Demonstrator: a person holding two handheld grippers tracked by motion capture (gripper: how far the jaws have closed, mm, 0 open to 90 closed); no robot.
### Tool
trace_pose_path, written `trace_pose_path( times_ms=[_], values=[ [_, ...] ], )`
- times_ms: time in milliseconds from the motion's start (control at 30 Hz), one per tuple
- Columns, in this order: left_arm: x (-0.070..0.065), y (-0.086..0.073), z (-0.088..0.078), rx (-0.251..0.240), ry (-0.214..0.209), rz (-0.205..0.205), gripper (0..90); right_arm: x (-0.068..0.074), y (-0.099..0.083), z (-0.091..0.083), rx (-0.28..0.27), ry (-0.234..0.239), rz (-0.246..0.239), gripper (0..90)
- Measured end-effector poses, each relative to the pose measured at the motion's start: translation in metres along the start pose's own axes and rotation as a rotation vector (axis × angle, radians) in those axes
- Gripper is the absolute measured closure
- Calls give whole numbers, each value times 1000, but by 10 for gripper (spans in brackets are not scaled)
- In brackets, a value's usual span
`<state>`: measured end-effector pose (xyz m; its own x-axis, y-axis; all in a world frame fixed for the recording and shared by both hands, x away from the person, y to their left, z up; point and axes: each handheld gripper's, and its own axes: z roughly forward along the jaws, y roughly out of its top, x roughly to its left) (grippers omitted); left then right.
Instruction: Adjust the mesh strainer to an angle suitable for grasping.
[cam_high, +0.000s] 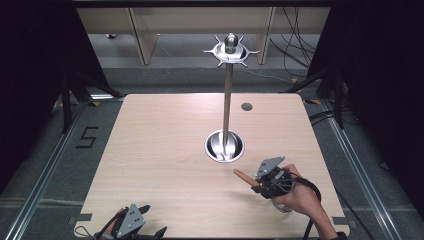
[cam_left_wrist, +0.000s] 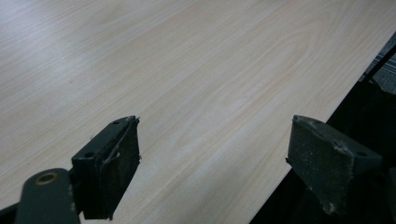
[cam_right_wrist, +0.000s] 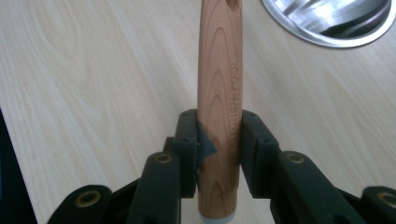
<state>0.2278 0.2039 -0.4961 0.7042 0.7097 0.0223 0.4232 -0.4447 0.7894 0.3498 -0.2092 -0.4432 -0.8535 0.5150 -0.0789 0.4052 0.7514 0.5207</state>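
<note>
Right fingers clamp the wooden handle; its long axis points on toward the stand's steel base.

The stand is just ahead of the right hand. Left fingers gape empty above the table, well apart.

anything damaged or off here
Mostly wear: the right gripper has a pad flap peeling loose against the wooden handle it clamps, and the left gripper, open over the table, has frayed, chipped pads. Nothing spilled.
</note>
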Motion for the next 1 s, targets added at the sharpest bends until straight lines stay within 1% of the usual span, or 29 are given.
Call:
trace_pose_path(
  times_ms=[33, 67, 100, 133, 167, 233, 300, 333, 367, 400, 433, 467, 533, 567, 600, 633, 667, 700, 733, 767, 800, 833, 867, 900, 933, 967, 1000],
  values=[
    [-1, 0, 1, -10, -5, -15, 162, -2, 0, -2, -13, -7, -1, 713],
    [0, 0, 0, 1, -4, 0, 162, -4, -1, -4, -26, -1, 0, 713],
    [0, 0, 0, 3, -3, -1, 162, -4, -1, -6, -30, -3, 21, 713],
    [1, 0, 0, 10, 1, 2, 162, -5, -1, -8, -44, -7, 25, 713],
    [0, 1, 1, 4, -2, -2, 162, -6, -2, -10, -50, -21, 30, 713],
    [0, 1, 1, 6, -5, -8, 162, -8, -3, -15, -76, -20, 48, 713],
    [1, 1, 2, 0, -5, 3, 162, -10, -4, -19, -101, -24, 55, 713],
    [1, 1, 2, 3, -8, -2, 162, -13, -5, -22, -117, -12, 43, 713],
    [1, 1, 2, 4, -4, 0, 162, -14, -5, -25, -123, 3, 48, 713],
    [1, 1, 2, 4, -4, 0, 162, -14, -5, -25, -123, 3, 48, 713],
    [2, 2, 2, 15, 10, 7, 162, -17, -6, -29, -147, -9, 53, 713],
    [2, 2, 2, 14, 9, 5, 162, -18, -7, -30, -156, -13, 65, 713],
    [1, 2, 3, 7, 0, -10, 162, -20, -9, -32, -184, -36, 76, 713],
    [1, 2, 3, -1, -7, -14, 162, -21, -9, -34, -186, -39, 88, 713],
    [1, 2, 3, 7, 1, -12, 162, -23, -10, -37, -176, -38, 91, 713],
    [0, 2, 4, -7, -2, -28, 162, -23, -10, -37, -193, -49, 102, 713],
    [0, 2, 3, -4, -7, -28, 162, -25, -11, -40, -176, -44, 105, 713],
    [1, 3, 2, 11, -9, -17, 162, -25, -11, -38, -211, -58, 115, 713],
    [2, 4, 2, 17, -15, -14, 162, -27, -11, -40, -206, -67, 103, 713],
    [2, 4, 3, 16, -22, -22, 162, -27, -11, -40, -206, -62, 107, 713],
    [0, 5, 4, -7, -14, -36, 162, -28, -11, -41, -211, -66, 107, 713],
    [3, 5, 4, 5, -16, -6, 162, -29, -11, -41, -216, -73, 119, 713],
    [4, 5, 3, 23, -14, 14, 162, -32, -11, -43, -211, -69, 104, 713],
    [3, 5, 4, 15, -6, 4, 162, -33, -11, -44, -220, -79, 111, 713],
    [3, 4, 5, 15, -10, -20, 162, -32, -11, -43, -234, -91, 134, 713],
    [3, 4, 4, 11, -5, -15, 162, -35, -11, -44, -240, -87, 115, 713],
    [3, 5, 3, 16, -11, -18, 162, -37, -11, -47, -221, -73, 120, 713]
  ],
)
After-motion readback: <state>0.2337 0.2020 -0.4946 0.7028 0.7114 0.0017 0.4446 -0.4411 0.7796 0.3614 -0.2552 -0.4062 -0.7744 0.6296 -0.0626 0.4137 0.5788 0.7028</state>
